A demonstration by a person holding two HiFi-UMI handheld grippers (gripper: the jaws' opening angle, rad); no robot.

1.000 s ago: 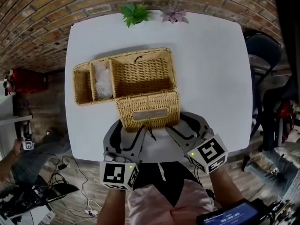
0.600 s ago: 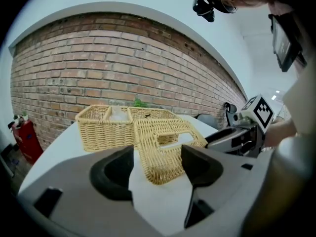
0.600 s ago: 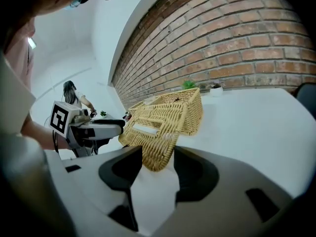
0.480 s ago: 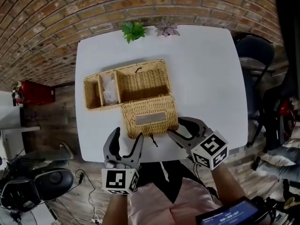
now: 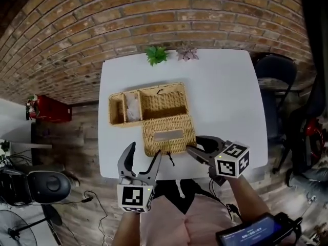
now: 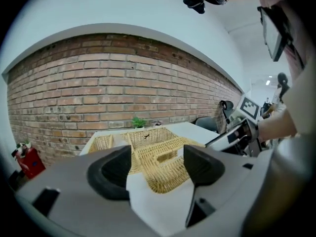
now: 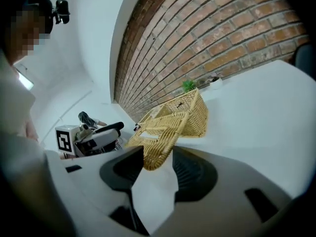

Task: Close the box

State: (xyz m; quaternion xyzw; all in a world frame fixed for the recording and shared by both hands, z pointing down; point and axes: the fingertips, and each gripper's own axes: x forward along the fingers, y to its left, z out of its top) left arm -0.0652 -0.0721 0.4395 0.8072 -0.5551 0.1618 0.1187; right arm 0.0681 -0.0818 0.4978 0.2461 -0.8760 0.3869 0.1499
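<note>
Wicker box [image 5: 154, 87] sits mid-frame in the head view on the white table [image 5: 225, 96], with its long axis running left-right. It has two small compartments on the left, one with something white in it, and one big compartment on the right. The lid [image 5: 169, 135] is hinged on the lower edge of the big compartment and flopped open toward the bottom of the frame. It is the same tan weave, has a rectangular slot in the middle, and a dark cord hangs off its lower edge.

Both claws are below the lid, pointing up-frame at it:
- **Left gripper** [image 5: 144, 150]: just below the lid's lower-left corner. Jaws released and just been opening. The lid corner shows beyond the gap and nothing is held.
- **Right gripper** [image 5: 196, 143]: at the lid's lower-right corner and looks the nearer of the two. Jaws just been closing and the lid corner lines up between them, but the pads aren't seen pressing, so not grasping.

Judgement: the lid has to swing up-frame over the big compartment, so the free lower edge is the place to catch
</note>
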